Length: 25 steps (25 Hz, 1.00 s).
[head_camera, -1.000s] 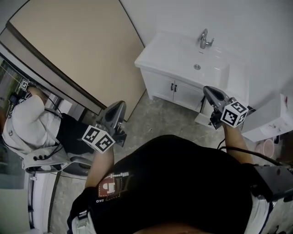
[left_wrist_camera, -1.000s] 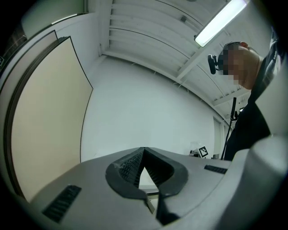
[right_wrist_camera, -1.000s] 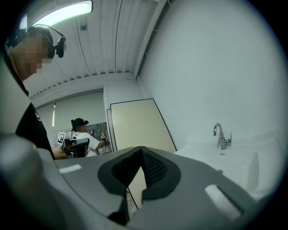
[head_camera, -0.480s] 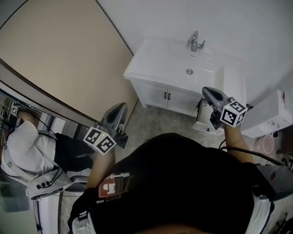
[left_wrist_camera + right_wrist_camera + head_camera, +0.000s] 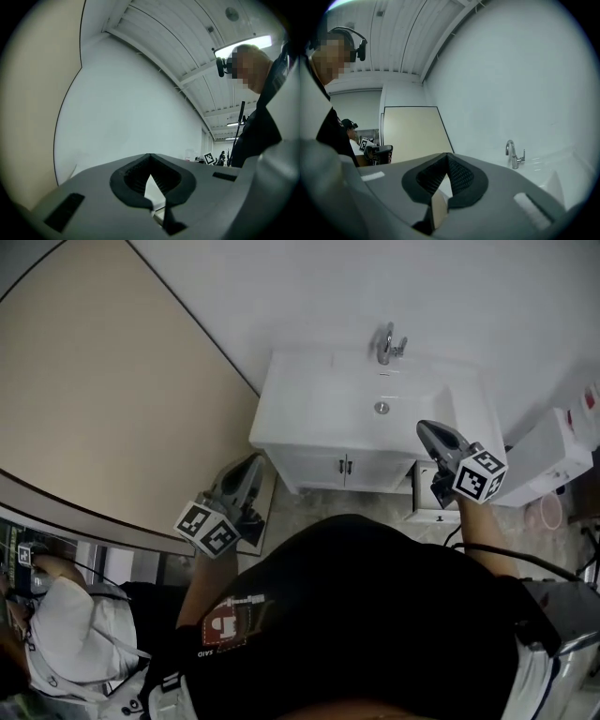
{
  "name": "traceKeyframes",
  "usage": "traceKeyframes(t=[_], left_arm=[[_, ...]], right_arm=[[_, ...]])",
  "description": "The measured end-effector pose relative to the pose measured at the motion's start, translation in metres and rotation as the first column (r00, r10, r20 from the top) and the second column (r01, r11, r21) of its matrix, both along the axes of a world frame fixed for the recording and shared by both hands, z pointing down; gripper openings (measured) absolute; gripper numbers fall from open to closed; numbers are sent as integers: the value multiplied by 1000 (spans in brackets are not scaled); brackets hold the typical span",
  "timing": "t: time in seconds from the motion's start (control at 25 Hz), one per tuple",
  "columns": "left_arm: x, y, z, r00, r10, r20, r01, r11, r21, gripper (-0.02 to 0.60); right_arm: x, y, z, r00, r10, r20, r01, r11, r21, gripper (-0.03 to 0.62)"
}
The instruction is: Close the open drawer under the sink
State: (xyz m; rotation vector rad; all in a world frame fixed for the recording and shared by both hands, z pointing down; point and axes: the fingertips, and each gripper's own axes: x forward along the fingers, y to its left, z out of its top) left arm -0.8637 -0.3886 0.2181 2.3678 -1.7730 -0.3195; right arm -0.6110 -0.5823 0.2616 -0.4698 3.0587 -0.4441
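The white sink cabinet [image 5: 319, 404] stands at twelve o'clock in the head view, with its faucet [image 5: 389, 341] against the white wall [image 5: 281, 287] and two small door handles [image 5: 345, 465] on its front. The open drawer [image 5: 424, 507] juts out at the cabinet's lower right, at about one o'clock. The right gripper [image 5: 424, 427] lies across the drawer in this view and covers part of it, so contact cannot be judged. Its jaws are pressed together with nothing between them, as the right gripper view confirms, where the faucet shows at three o'clock. The left gripper [image 5: 255, 463] is at about nine o'clock, beside the cabinet's lower left corner, well apart from the drawer. In its own view its jaws also meet at the tip, empty, pointing at bare wall. A white box-like unit [image 5: 548, 456] stands at two o'clock, and a seated person in a light top [image 5: 66, 634] is at eight o'clock beyond a beige panel [image 5: 103, 399]. Compared with a second ago, the cabinet has come round from the upper right to face the wearer squarely, and the seated person has slid from mid-left down to the corner. The floor [image 5: 291, 512] is mottled grey.
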Motion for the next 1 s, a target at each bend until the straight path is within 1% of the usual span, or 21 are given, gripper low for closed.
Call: traceKeyframes(t=[0.12, 0.32, 0.52, 0.6, 0.72, 0.84, 1.0], left_arm=[[-23, -12, 3, 999, 33, -4, -33, 999, -8, -9], [-61, -30, 12, 998, 66, -17, -66, 998, -20, -9], [-81, -52, 24, 997, 72, -32, -73, 997, -35, -9], [-81, -65, 29, 997, 67, -38, -69, 997, -45, -9], [-71, -94, 33, 998, 56, -36, -58, 997, -52, -9], [-53, -129, 31, 998, 44, -42, -46, 998, -51, -9], [-21, -173, 23, 999, 39, -28, -40, 998, -50, -9]], right_arm=[[-18, -4, 2, 999, 33, 3, -33, 999, -4, -9], [-44, -16, 12, 997, 81, -4, -81, 996, -26, -9], [-62, -35, 23, 997, 78, -22, -79, 996, -38, -9], [-63, -46, 25, 997, 68, -26, -69, 997, -33, -9], [-53, -75, 27, 998, 62, -22, -62, 998, -31, -9], [-38, -111, 29, 998, 52, -22, -53, 998, -40, -9], [-12, -158, 26, 999, 35, -10, -35, 999, -38, -9]])
